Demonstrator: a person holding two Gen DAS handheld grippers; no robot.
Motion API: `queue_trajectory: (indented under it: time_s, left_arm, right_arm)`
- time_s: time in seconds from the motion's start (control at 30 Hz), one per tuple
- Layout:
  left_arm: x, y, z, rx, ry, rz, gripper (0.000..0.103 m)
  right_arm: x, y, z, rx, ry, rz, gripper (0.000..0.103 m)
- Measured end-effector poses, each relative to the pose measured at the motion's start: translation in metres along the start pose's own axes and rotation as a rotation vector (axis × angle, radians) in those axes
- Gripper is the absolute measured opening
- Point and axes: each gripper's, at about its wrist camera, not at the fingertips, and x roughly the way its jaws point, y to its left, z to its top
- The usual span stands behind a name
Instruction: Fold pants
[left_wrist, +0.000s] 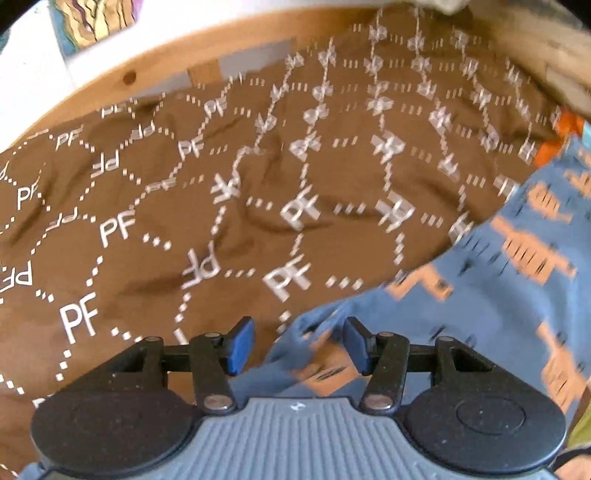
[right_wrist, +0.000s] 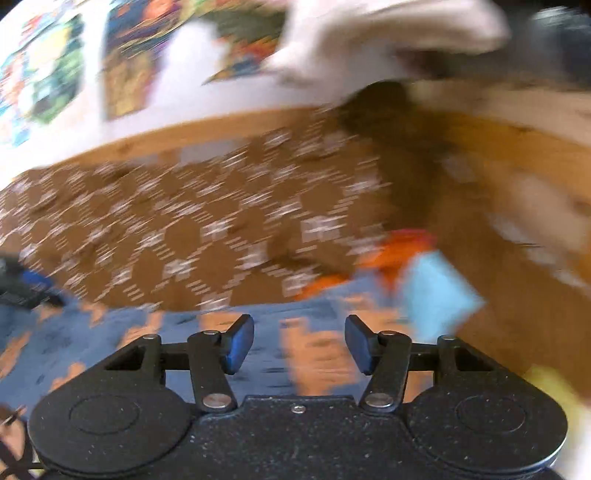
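Observation:
The pants (left_wrist: 498, 295) are blue-grey with orange pixel figures. They lie on a brown cover printed with "PF" (left_wrist: 221, 206). In the left wrist view they fill the lower right, and one edge runs between the fingers. My left gripper (left_wrist: 299, 345) is open, its blue pads on either side of that edge. In the blurred right wrist view the pants (right_wrist: 192, 332) spread under my right gripper (right_wrist: 299, 343), which is open and holds nothing. An orange band (right_wrist: 399, 243) and a light blue tag (right_wrist: 439, 295) show at the pants' far end.
A wooden frame (left_wrist: 155, 70) borders the brown cover at the back. Behind it is a white wall with colourful pictures (right_wrist: 122, 66). A pale cloth (right_wrist: 388, 40) hangs at the upper right. The left gripper shows at the left edge of the right wrist view (right_wrist: 22, 284).

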Motion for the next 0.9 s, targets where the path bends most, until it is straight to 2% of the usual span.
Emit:
queue_trajectory:
  time_s: [0.03, 0.1, 0.17, 0.23, 0.27, 0.37, 0.43, 0.5, 0.57, 0.6, 0.63, 0.7, 0.8, 0.9]
  left_arm:
    - [0.003, 0.002, -0.001, 0.001, 0.014, 0.002, 0.035]
    - [0.006, 0.006, -0.003, -0.005, 0.025, -0.005, 0.011]
    - [0.002, 0.008, -0.001, -0.024, 0.010, 0.005, 0.008]
    - [-0.005, 0.008, 0.002, -0.010, -0.022, 0.040, 0.007]
    - [-0.005, 0.007, 0.003, -0.002, -0.028, 0.051, 0.007]
    - [0.008, 0.008, 0.005, -0.029, 0.008, 0.052, 0.007]
    - [0.015, 0.011, 0.005, -0.068, 0.019, 0.045, 0.012]
    - [0.014, 0.016, 0.004, -0.105, 0.014, 0.041, 0.018]
    - [0.006, 0.018, 0.002, -0.127, 0.004, 0.060, 0.037]
    - [-0.001, 0.018, 0.000, -0.127, -0.004, 0.080, 0.053]
    - [-0.008, 0.017, -0.003, -0.124, -0.017, 0.113, 0.059]
    - [-0.023, 0.017, -0.010, -0.121, -0.055, 0.149, 0.059]
    - [-0.040, 0.018, -0.033, -0.145, -0.081, 0.179, 0.062]
    - [-0.033, 0.024, -0.056, -0.103, -0.029, 0.362, 0.062]
  right_arm:
    - [0.011, 0.004, 0.000, -0.020, 0.024, 0.026, 0.050]
    - [0.031, 0.011, -0.001, -0.071, 0.068, 0.026, 0.047]
    - [0.043, 0.009, 0.000, -0.088, 0.090, 0.013, 0.042]
    - [0.048, 0.002, 0.002, -0.081, 0.087, -0.013, 0.032]
    - [0.050, -0.003, 0.005, -0.072, 0.082, -0.040, 0.031]
    - [0.055, -0.020, 0.009, -0.040, 0.082, -0.060, 0.020]
    - [0.057, -0.027, 0.007, -0.038, 0.077, -0.058, 0.011]
    - [0.057, -0.026, 0.006, -0.059, 0.069, -0.068, 0.012]
    - [0.051, -0.023, 0.007, -0.037, 0.060, -0.075, 0.023]
    - [0.044, -0.020, 0.006, -0.034, 0.053, -0.076, 0.035]
    - [0.036, -0.016, 0.005, -0.042, 0.043, -0.077, 0.050]
    - [0.018, -0.001, 0.000, -0.086, 0.014, -0.054, 0.059]
    - [0.000, 0.021, -0.016, -0.146, 0.025, 0.013, 0.061]
    - [0.005, 0.034, -0.037, -0.223, 0.091, -0.017, 0.061]
